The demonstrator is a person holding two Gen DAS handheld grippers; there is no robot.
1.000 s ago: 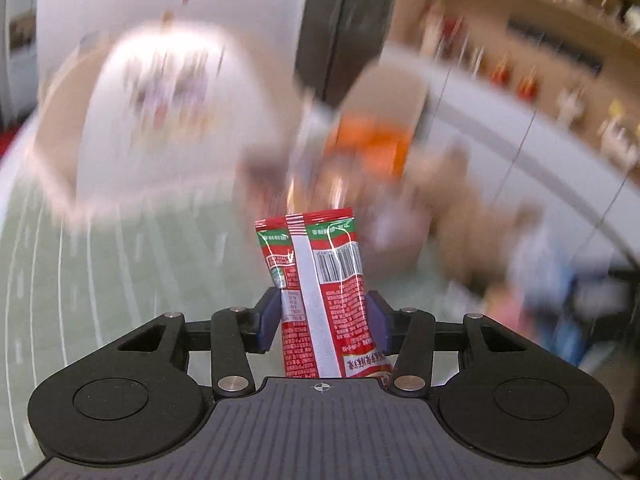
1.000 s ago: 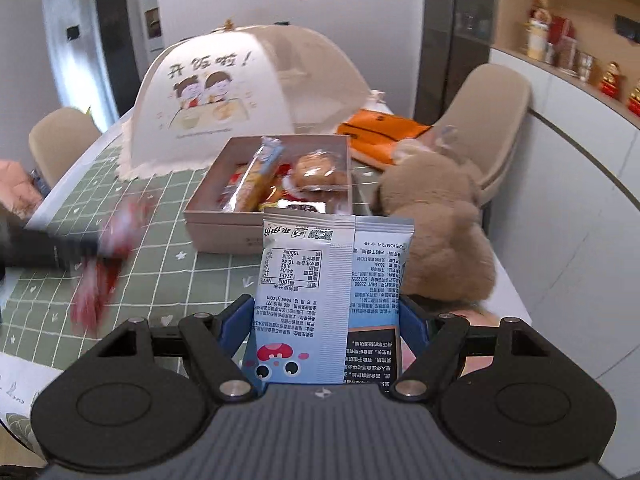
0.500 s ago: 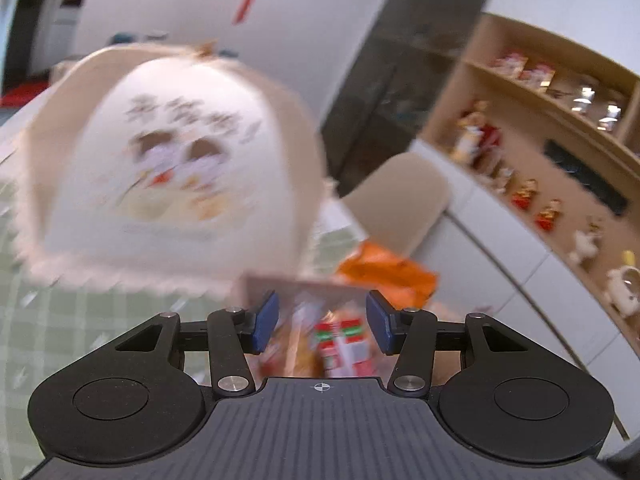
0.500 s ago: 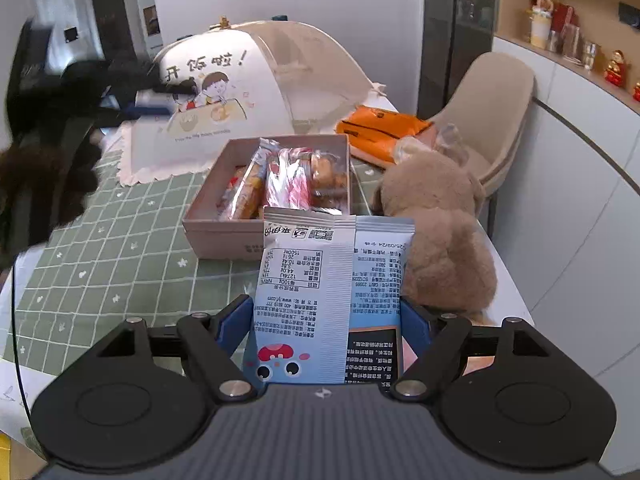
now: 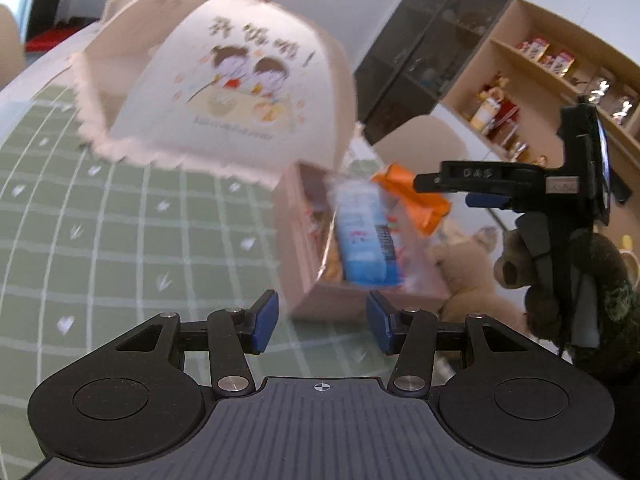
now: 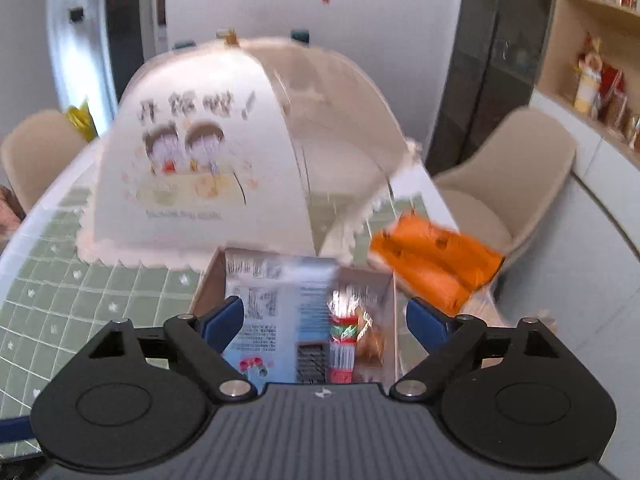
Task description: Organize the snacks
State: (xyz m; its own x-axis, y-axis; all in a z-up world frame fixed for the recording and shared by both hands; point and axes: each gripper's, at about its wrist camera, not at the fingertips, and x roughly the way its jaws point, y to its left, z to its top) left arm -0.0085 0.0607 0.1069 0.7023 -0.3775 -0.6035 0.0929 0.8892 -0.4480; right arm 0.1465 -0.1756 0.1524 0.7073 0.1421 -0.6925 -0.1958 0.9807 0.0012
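An open cardboard box (image 5: 298,248) of snacks stands on the green checked tablecloth; it also shows in the right wrist view (image 6: 208,280). A light blue snack packet (image 5: 366,236) is over the box, blurred; in the right wrist view the light blue packet (image 6: 272,304) lies between my spread right fingers over the box, apart from both pads. A red packet (image 6: 342,340) lies in the box. My left gripper (image 5: 319,322) is open and empty, short of the box. My right gripper (image 6: 325,318) is open above the box; its body (image 5: 520,184) shows in the left wrist view.
A large mesh food cover (image 5: 224,84) with a cartoon print stands behind the box, also in the right wrist view (image 6: 224,152). An orange package (image 6: 436,260) and a brown teddy bear (image 5: 468,276) lie right of the box. Beige chairs (image 6: 508,184) and wall shelves (image 5: 540,80) stand beyond.
My left gripper let go of the red packet, which now lies in the box, and drew back. My right gripper moved over the box and opened, releasing the light blue packet.
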